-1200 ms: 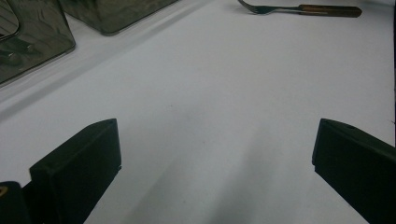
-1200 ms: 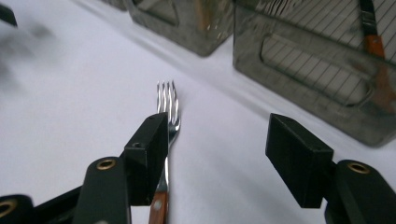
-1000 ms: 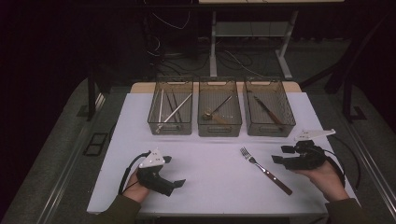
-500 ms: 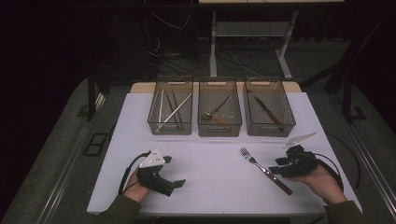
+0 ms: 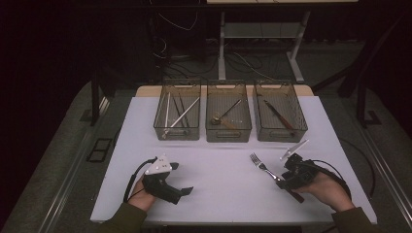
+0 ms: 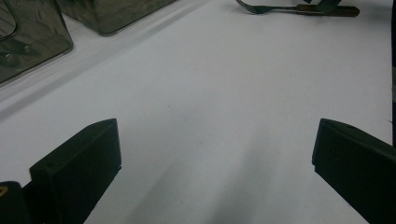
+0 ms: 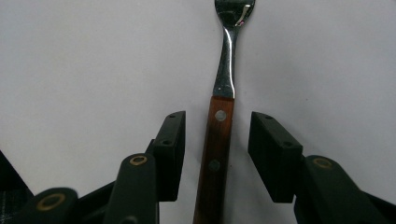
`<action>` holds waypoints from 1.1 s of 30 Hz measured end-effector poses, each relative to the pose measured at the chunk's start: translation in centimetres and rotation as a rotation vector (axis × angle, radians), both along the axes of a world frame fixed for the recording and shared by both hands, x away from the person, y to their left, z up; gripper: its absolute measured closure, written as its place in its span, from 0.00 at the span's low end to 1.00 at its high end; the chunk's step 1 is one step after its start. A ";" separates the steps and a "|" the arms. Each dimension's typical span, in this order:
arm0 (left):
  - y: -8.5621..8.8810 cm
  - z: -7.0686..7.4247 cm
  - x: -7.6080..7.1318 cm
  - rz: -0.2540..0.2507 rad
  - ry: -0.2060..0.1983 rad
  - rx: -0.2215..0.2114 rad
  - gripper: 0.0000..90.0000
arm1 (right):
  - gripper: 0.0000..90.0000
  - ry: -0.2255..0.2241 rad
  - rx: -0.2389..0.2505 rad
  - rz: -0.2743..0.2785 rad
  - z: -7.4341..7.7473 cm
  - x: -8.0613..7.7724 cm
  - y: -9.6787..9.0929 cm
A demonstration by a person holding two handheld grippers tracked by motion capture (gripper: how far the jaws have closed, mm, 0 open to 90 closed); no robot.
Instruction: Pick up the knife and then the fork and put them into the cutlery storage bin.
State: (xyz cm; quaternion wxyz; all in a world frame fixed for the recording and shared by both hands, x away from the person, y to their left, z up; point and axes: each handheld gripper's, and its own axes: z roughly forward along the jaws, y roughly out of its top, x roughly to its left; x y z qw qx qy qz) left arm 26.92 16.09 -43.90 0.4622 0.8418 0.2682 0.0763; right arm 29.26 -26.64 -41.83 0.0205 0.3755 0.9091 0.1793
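One fork (image 7: 223,84) flat on table (image 5: 218,184), tines away from right gripper (image 7: 217,140); jaws closing in, astride wooden handle, not touching.

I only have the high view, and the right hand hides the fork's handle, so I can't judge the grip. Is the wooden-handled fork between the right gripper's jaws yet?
Observer: Yes. In the right gripper view, the steel fork with the riveted brown wooden handle lies between the jaws of the right gripper. The jaws have just been closing, and a gap remains on each side.
Operator: Is it lined up?
Observer: Roughly centred. The handle runs straight along the jaws, with the tines pointing away.
Operator: And the left gripper?
Observer: The left gripper view shows the left gripper wide open over the white table, with nothing between its jaws.
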 end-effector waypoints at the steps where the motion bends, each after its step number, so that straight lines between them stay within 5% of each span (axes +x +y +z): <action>1: 0.0 0.0 0.0 -0.001 0.000 0.000 0.00 | 0.63 0.003 -0.009 0.003 0.0 0.1 0.1; 20: -0.2 -0.1 0.0 -0.009 0.005 0.008 0.00 | 0.73 0.059 -0.221 0.049 -0.2 1.8 3.1; 33: -0.2 -0.2 0.0 -0.008 0.008 0.008 0.00 | 0.86 0.061 -0.229 0.070 -0.2 1.7 3.3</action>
